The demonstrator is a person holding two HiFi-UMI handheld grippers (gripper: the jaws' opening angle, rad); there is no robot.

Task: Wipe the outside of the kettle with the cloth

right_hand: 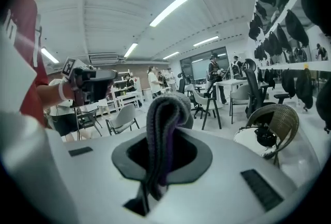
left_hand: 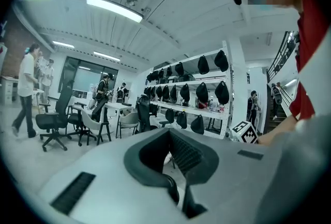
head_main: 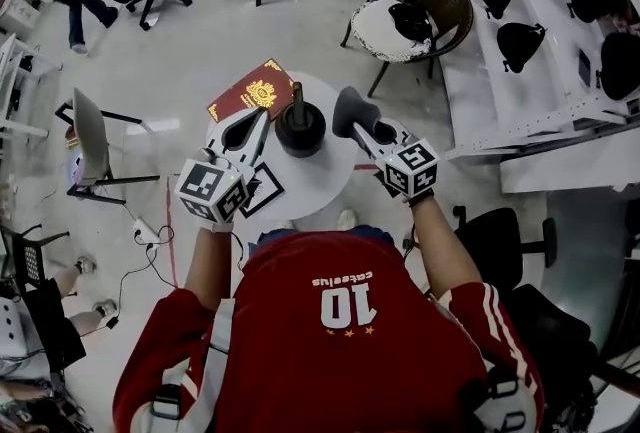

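Red jersey point(head_main: 330, 321) nearest. Right gripper point(head_main: 367, 127) clenched on grey cloth point(right_hand: 163, 124); left gripper point(head_main: 260, 119) closed, empty. Between them on worktop point(head_main: 315, 183), black kettle point(head_main: 300, 128), seemingly lidded.

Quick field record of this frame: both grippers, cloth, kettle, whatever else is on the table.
left gripper: jaws together, empty; left of the kettle
right gripper: shut on grey knitted cloth; right of the kettle
kettle: dark round kettle, upright on round white table
cloth contact: appears apart from the kettle; wiping not yet begun
other: red booklet with gold emblem at the table's far edge
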